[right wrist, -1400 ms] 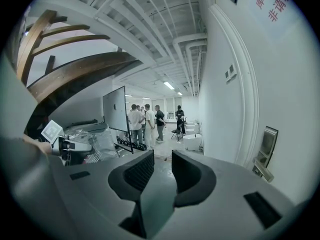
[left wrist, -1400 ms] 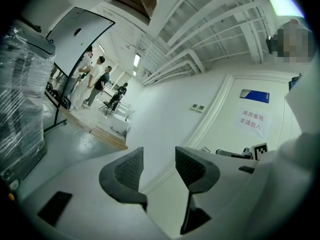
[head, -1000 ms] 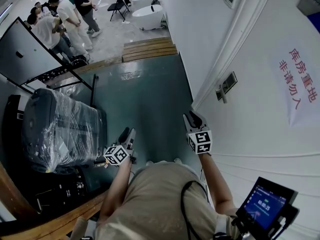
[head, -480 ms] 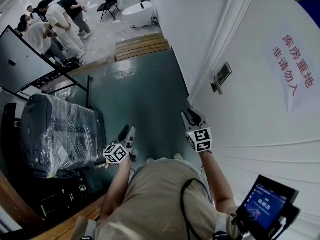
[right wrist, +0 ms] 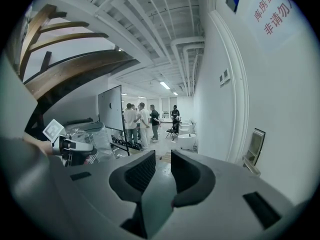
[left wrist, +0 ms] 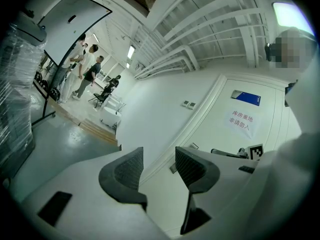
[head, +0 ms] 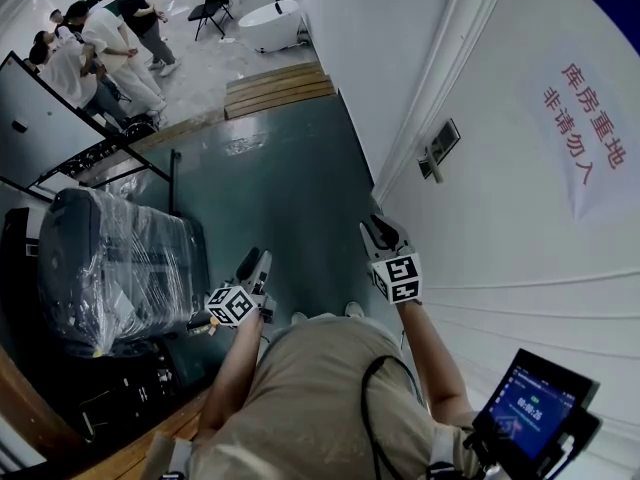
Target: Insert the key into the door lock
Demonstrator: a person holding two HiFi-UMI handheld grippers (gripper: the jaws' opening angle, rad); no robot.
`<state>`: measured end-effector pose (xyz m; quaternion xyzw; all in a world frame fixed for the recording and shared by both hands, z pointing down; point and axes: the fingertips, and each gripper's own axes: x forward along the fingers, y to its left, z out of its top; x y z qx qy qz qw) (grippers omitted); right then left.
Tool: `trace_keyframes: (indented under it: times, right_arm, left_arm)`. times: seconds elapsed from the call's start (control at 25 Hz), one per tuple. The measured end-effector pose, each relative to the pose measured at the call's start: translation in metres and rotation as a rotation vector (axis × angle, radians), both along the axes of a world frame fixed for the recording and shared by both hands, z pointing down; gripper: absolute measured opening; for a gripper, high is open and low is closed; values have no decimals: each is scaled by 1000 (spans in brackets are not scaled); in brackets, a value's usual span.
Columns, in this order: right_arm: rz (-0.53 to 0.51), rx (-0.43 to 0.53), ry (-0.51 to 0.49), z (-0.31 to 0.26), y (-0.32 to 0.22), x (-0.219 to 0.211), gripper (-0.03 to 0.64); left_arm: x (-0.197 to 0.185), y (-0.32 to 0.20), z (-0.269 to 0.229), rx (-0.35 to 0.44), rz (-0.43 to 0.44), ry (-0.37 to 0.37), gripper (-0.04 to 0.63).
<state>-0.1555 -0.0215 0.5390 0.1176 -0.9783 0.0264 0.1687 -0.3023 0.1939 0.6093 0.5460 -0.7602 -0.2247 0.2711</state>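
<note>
Ahead of your right gripper (head: 376, 227) is the door lock (head: 438, 151); its fingers, like those of your left gripper (head: 256, 261), are released and empty.

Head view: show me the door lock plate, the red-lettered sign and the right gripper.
door lock plate (head: 440, 147), head view, middle of the dark plate on the door.
red-lettered sign (head: 588, 133), head view, centre of the sheet.
right gripper (head: 375, 227), head view, midway between its jaws.

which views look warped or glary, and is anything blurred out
Head view: mild wide-angle bend, a pale sheen on the green floor. Left gripper view: strong fisheye, dark corners, a mosaic patch top right, a bright light. Right gripper view: fisheye too, ceiling beams bowed.
</note>
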Motion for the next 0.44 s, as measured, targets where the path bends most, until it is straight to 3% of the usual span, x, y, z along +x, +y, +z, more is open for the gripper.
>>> trace_keyframes:
  times: [0.44]
  right_arm:
    - [6,-5,27,9,2,4,91]
  left_arm:
    - [5,4,9,-15,9,17,204]
